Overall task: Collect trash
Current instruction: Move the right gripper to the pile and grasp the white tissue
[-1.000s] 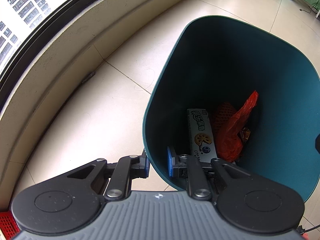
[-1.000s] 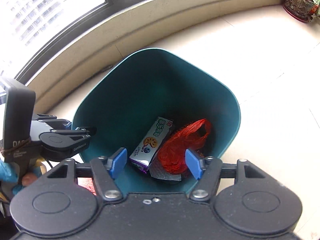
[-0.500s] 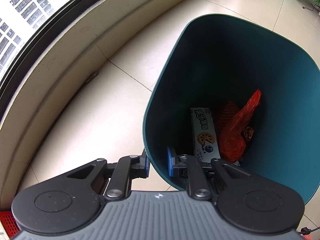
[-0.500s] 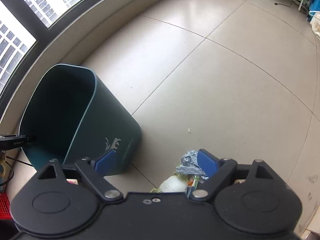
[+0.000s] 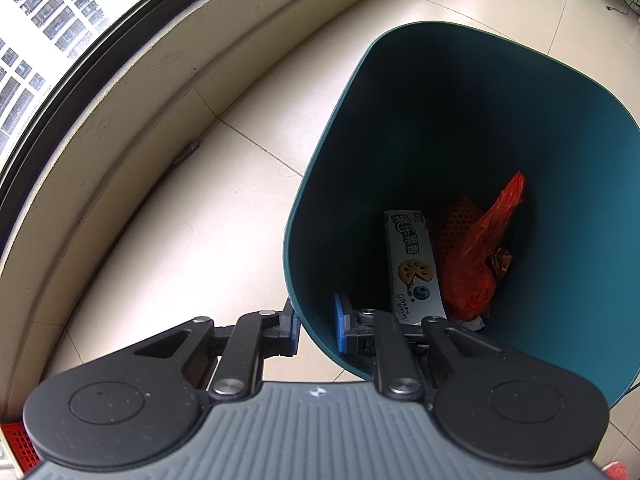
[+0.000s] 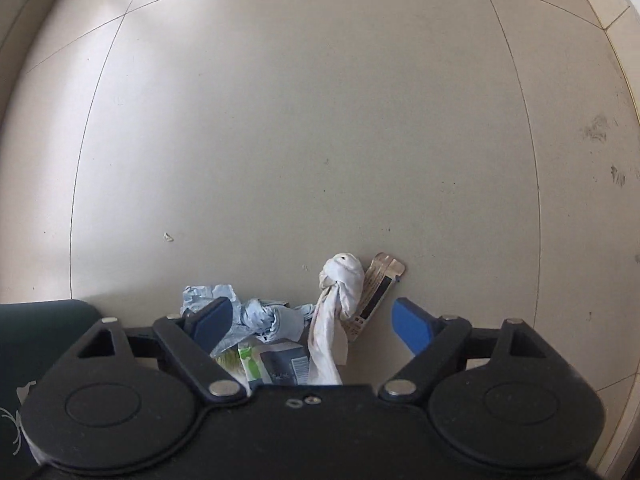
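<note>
gripping: left gripper (image 5: 316,326) clamps near rim of teal bin (image 5: 460,120)
right gripper (image 6: 312,320): released, over trash pile (image 6: 296,320) on floor (image 6: 304,120)
bin contents: biscuit box (image 5: 414,266), writing illegible; red bag (image 5: 478,256)

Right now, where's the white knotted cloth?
Right wrist view: the white knotted cloth lies on the floor, between the crumpled blue paper and a flat wrapper.
</note>
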